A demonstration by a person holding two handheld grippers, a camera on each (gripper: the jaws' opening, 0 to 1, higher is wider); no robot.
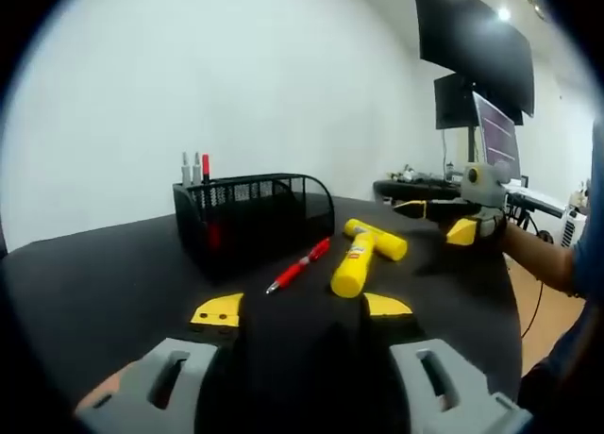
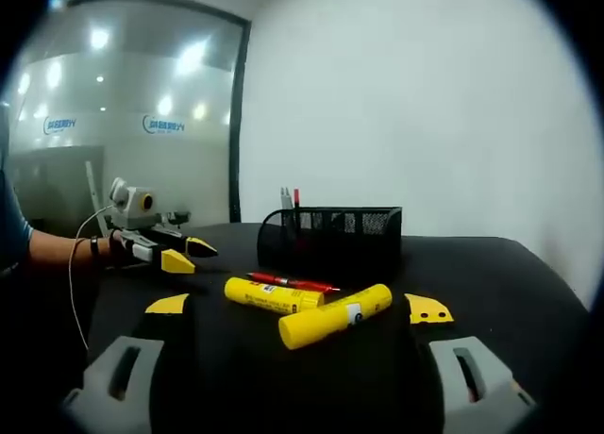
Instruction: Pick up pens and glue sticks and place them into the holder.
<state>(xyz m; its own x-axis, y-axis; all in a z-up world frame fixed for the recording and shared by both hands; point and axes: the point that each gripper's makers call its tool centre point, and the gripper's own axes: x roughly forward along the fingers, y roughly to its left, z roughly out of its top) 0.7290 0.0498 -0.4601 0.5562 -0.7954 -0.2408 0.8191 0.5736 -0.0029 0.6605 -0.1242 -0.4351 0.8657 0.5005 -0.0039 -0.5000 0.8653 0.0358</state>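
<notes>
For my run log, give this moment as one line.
left gripper: open | right gripper: open | glue sticks, red pen: on table | holder: three pens

Black table (image 1: 113,264), white wall (image 1: 236,75), monitors (image 1: 495,137) beyond.

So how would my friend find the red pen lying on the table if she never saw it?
Look on the black table for the black wire mesh holder. Just in front of it, on the table, lies the thin red pen, beside two fat yellow glue sticks. It is the only skinny red thing lying flat; the other pens stand upright in the holder.
</notes>
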